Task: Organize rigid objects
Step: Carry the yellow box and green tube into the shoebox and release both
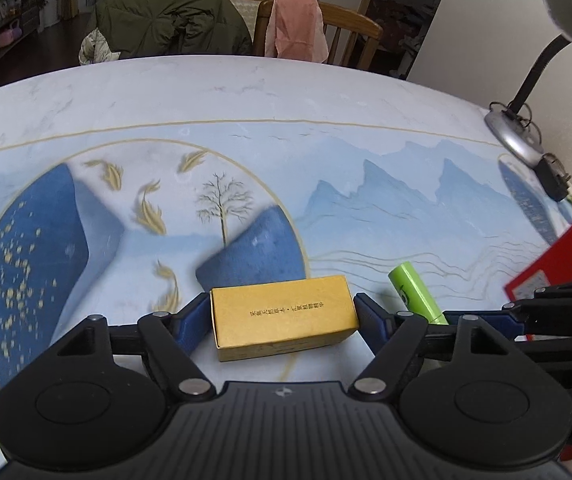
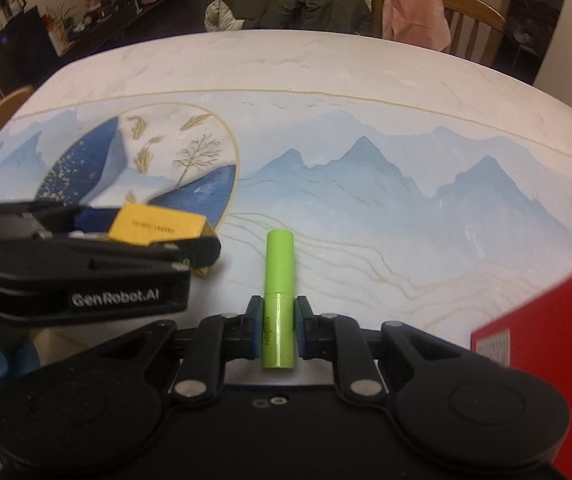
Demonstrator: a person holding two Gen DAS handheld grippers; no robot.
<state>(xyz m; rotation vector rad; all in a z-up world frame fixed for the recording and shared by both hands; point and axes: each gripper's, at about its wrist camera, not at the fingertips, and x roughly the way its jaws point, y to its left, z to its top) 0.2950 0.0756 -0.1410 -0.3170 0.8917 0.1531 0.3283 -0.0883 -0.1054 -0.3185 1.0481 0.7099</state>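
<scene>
A gold box (image 1: 284, 316) sits between the blue fingers (image 1: 196, 322) of the left gripper (image 1: 284, 322), which stand wide and press its two short ends, over the desk (image 1: 246, 92) near its front edge. Beside it, toward the desk's right edge, a green tube (image 2: 280, 300) lies clamped between the nearly closed fingers (image 2: 253, 328) of the right gripper (image 2: 279, 330), its capped end pointing at the far edge. A red box (image 2: 533, 328) lies at the front right corner, just beside the right gripper. A desk lamp (image 1: 545, 60) stands at the right edge, farther back. Beyond the far edge, a chair (image 1: 349, 28) carries a pink cloth (image 1: 297, 28), and a green jacket (image 1: 170, 20) is heaped to its left.
</scene>
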